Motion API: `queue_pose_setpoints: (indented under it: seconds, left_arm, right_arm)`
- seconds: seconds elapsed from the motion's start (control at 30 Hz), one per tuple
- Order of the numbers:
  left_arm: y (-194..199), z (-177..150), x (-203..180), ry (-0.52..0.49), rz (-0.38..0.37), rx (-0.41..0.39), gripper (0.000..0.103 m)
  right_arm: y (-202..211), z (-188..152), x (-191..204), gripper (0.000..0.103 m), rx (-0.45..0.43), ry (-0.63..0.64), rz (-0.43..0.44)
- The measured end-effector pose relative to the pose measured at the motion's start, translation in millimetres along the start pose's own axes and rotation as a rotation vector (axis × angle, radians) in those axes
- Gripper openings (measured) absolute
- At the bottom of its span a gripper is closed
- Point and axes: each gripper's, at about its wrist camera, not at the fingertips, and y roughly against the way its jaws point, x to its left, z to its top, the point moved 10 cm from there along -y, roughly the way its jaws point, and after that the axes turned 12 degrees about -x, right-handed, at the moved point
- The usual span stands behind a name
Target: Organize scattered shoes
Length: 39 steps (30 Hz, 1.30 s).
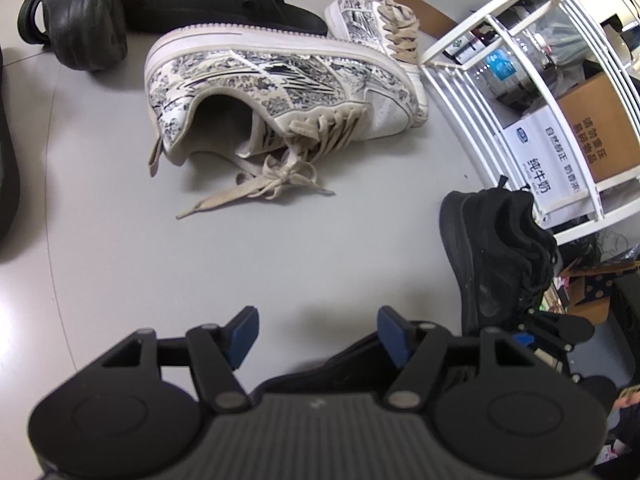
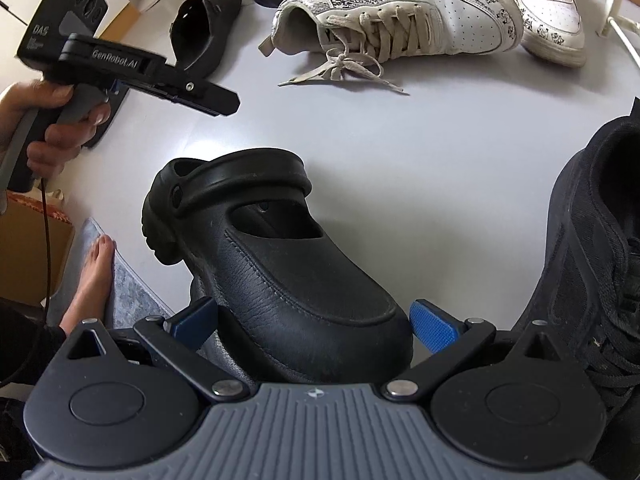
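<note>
1. Left tool [image 1: 318,334] stands spread over bare grey floor [image 1: 280,240], nothing between its blue pads.
2. Right tool [image 2: 314,326] is spread around the toe of a black rubber clog [image 2: 280,264], bottom centre; whether the pads press, I cannot tell.
3. White patterned lace-up sneaker [image 1: 276,96] lies on its side, upper centre.

- The black clog [image 2: 280,268] looks like moulded rubber or plastic with a pebbled, leather-like grain and a dull sheen.
- The printed sneaker [image 1: 280,92] at 12 o'clock has smooth, leather-like panels, a rubbery white sole and flat woven cloth laces.
- The black sneaker [image 2: 600,264] is matt cloth mesh.
- The floor [image 1: 200,260] is smooth, pale grey, faintly glossy.
- The rack [image 1: 516,92] looks white-painted.
- The carton [image 1: 600,128] is brown cardboard.
</note>
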Motion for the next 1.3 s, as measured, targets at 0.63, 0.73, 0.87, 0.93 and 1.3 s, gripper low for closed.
queue_pose_setpoints:
  seconds: [0.63, 0.73, 0.87, 0.93, 1.3]
  left_arm:
    - [2, -1, 1, 0.005, 0.005, -0.004, 0.068]
    - [1, -2, 0, 0.006, 0.005, -0.001, 0.068]
    - [-1, -2, 2, 0.01, 0.01, 0.004, 0.068]
    - [-1, -1, 2, 0.008, 0.009, 0.004, 0.069]
    - [-1, -4, 3, 0.013, 0.015, 0.01, 0.072]
  right_arm:
    - [9, -21, 13, 0.103, -0.102, 0.135, -0.048]
    - [9, -19, 12, 0.103, -0.11, 0.127, -0.041]
    - [7, -20, 14, 0.103, -0.087, 0.147, -0.038]
    - [6, -22, 16, 0.103, -0.059, 0.182, -0.033]
    - [4, -39, 33, 0.103, -0.025, 0.381, -0.063]
